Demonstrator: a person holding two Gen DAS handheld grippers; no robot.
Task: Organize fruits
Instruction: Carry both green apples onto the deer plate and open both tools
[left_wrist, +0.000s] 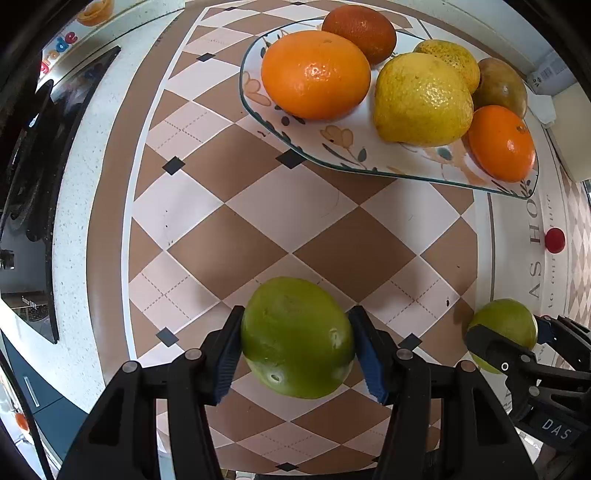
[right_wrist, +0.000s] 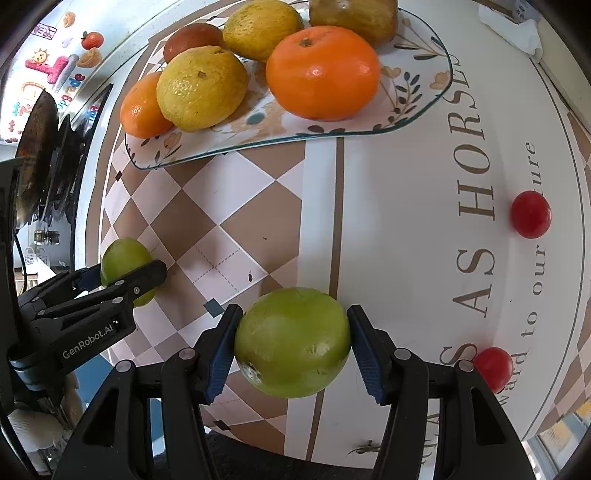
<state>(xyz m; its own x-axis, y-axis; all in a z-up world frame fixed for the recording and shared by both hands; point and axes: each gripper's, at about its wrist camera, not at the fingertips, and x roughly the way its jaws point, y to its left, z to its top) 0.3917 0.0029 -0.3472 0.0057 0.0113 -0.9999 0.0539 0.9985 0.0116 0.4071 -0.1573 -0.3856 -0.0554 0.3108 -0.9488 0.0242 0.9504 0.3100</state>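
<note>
My left gripper (left_wrist: 295, 347) is shut on a green citrus fruit (left_wrist: 297, 338), held above the checkered cloth. My right gripper (right_wrist: 293, 343) is shut on a second green citrus fruit (right_wrist: 292, 341). Each gripper with its fruit shows in the other view: the right one at lower right (left_wrist: 502, 334), the left one at left (right_wrist: 125, 267). A floral plate (left_wrist: 343, 147) ahead holds several oranges and yellow citrus fruits, among them a large orange (left_wrist: 316, 74) and a yellow one (left_wrist: 423, 98). The plate also shows in the right wrist view (right_wrist: 417, 96).
Two small red tomatoes (right_wrist: 530, 214) (right_wrist: 493, 367) lie on the white lettered part of the tablecloth, to the right. A stove top (left_wrist: 33, 177) lies at the left edge. A white box (left_wrist: 546, 74) stands behind the plate.
</note>
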